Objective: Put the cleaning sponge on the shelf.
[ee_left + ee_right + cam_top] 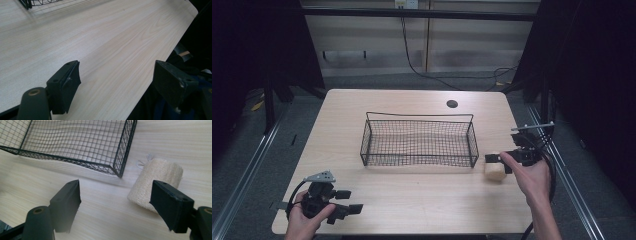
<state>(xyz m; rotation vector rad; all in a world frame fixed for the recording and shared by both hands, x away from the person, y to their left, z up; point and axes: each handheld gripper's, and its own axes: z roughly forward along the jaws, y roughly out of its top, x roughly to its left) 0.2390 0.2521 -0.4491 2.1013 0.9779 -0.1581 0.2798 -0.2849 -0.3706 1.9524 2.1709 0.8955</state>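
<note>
— Two grippers on one worktop [412, 200]; start at the left, what do you see?

— At the near left corner, a hand holds the left gripper [346, 201] just above the wood. Its jaws stand wide apart with nothing between them; its own view looks along bare grain toward the near edge.

— And in the middle?

— A black wire basket [419, 139] sits square on the worktop, with nothing inside that I can make out.

— Then the right?

— A pale loofah roll [494, 171] lies on its side just beside the basket's near right corner, outside it, with a thin string loop at one end. The right gripper [498, 159] is right at it. Its jaws are spread wide, holding nothing; in the right gripper view one jaw stands in front of the roll's [160, 180] lower edge and the other is well off over bare wood. Whether that jaw touches the roll, I cannot tell.

— How would it handle?

— My guess: very light, dry, coarse, springy. It should not slip, but it will squash and may roll while the jaws close.

— Where to take hold?

— Across the middle of the curved side, both jaws square to it. The string looks too thin to trust.
</note>
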